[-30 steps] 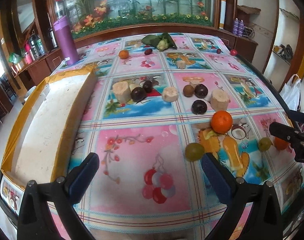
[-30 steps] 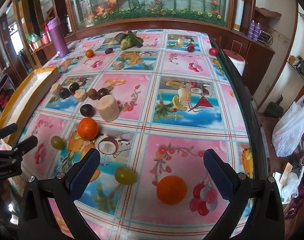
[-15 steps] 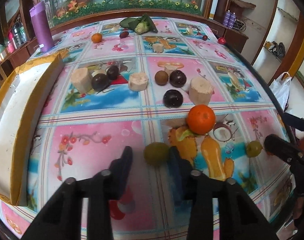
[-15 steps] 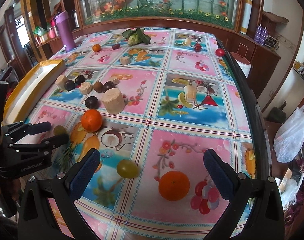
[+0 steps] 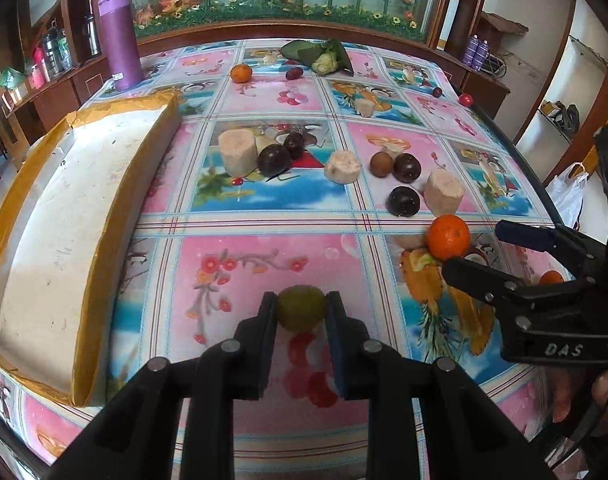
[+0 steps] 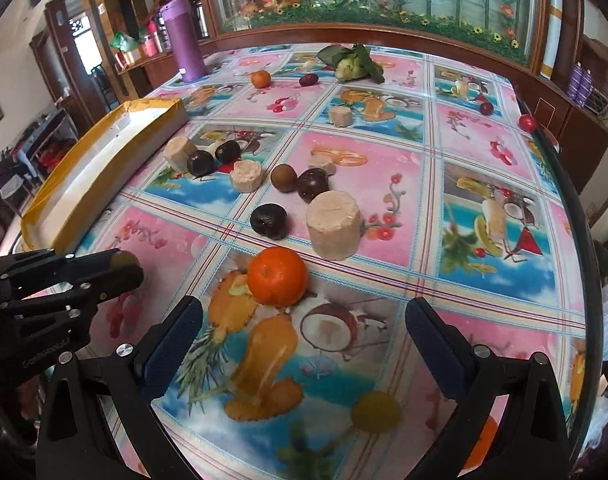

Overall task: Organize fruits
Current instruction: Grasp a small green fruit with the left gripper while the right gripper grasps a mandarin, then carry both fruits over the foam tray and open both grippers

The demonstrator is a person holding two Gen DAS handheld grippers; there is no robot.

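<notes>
The green fruit (image 5: 301, 307) is small, round and dull olive-green, with a smooth skin. It sits between the two pads of the left gripper (image 5: 299, 312), near their tips, and both pads press on its sides; the jaws are almost fully closed around it. Below it lies the pink square of the tablecloth (image 5: 239, 280); whether the fruit rests on the cloth or is just above it I cannot tell.

The right gripper (image 6: 304, 328) points steeply down at the table, and its jaws, which have just been closing a little, stand wide with nothing between the pads. An orange (image 6: 277, 276) lies just ahead of its fingers, nearer the left one. A yellow-green fruit (image 6: 376, 410) lies on the cloth between the two fingers, close to the right finger and not touched by it. In the left wrist view this gripper reaches in from the right side.
</notes>
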